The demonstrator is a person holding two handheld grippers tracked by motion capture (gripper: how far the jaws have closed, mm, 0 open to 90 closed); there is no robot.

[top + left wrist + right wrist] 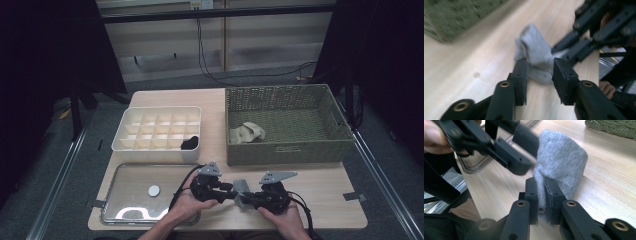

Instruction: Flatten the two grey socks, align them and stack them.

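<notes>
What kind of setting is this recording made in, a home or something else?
Most likely a lab or studio recording bay, not a home: a light wooden table stands between black curtains, with loose black cables trailing on the floor behind. Sorting props sit on it: a white compartmented plastic tray and an olive woven basket.

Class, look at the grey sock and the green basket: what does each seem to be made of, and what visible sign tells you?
Grey sock: soft knitted fabric, matt; fine ribbed stitches show, and it folds.
Green basket: woven fibre, perhaps rope or rattan, matt olive; a regular plaited pattern covers walls and floor.
</notes>
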